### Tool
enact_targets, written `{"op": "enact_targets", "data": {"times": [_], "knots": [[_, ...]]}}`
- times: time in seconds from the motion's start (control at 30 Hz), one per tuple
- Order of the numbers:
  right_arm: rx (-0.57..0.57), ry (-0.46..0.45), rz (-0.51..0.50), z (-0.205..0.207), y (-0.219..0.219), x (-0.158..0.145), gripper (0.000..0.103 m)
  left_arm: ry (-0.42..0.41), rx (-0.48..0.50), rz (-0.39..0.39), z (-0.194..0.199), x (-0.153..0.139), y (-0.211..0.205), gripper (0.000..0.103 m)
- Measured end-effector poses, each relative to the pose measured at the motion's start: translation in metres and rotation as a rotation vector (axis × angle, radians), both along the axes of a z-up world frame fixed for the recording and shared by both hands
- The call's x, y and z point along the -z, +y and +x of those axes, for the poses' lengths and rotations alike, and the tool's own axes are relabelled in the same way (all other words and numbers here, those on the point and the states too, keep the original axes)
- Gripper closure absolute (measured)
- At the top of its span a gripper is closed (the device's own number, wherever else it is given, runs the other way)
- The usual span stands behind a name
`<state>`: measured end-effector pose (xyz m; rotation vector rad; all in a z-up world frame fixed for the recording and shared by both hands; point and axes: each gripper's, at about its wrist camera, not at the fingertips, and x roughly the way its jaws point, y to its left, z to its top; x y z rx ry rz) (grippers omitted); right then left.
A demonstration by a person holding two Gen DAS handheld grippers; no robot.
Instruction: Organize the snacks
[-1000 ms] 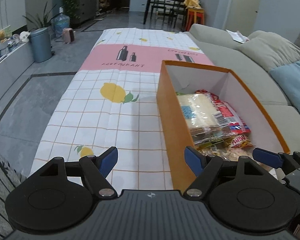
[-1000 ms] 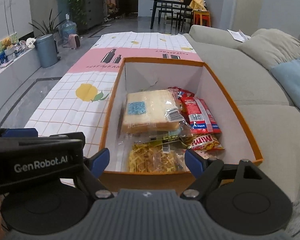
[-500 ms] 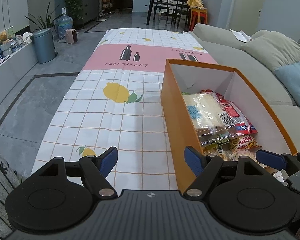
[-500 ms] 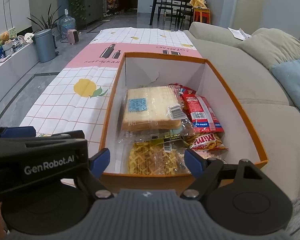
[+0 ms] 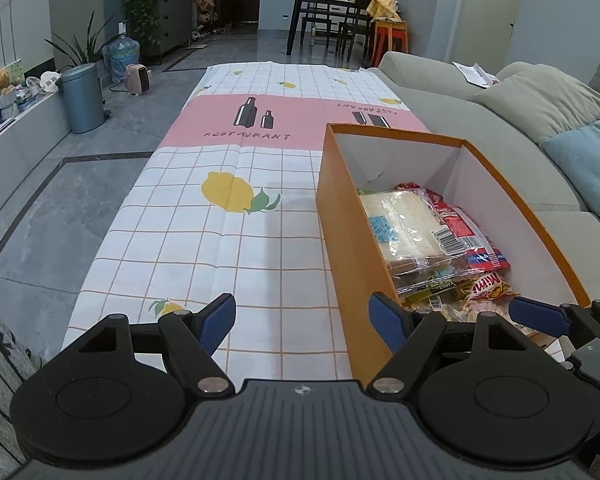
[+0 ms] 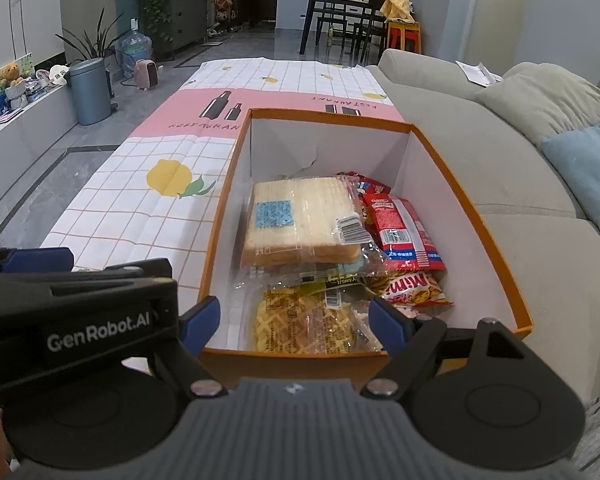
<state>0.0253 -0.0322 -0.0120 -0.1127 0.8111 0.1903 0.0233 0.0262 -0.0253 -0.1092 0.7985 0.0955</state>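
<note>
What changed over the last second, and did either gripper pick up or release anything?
Both grippers drew back a little, so the orange box sits farther off in both views. Left gripper and right gripper stayed open and empty. The bread pack and other snacks lie unmoved inside.

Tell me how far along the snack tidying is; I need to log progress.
It looks nearly or fully done. The sliced bread pack, red packet, Mimi bag and waffle pack all lie inside the orange box. In hand: nothing; the left tongs and right tongs are both open. No loose snack shows on the tablecloth.
</note>
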Motion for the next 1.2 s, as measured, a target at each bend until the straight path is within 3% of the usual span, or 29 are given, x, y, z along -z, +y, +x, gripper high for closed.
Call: {"op": "enact_targets", "data": {"times": [1.2], "knots": [[-0.023, -0.007, -0.026, -0.0009, 0.0036, -0.0005, 0.025, 0.037, -0.007, -0.01, 0.0023, 0.0029, 0.0034, 0.014]]}}
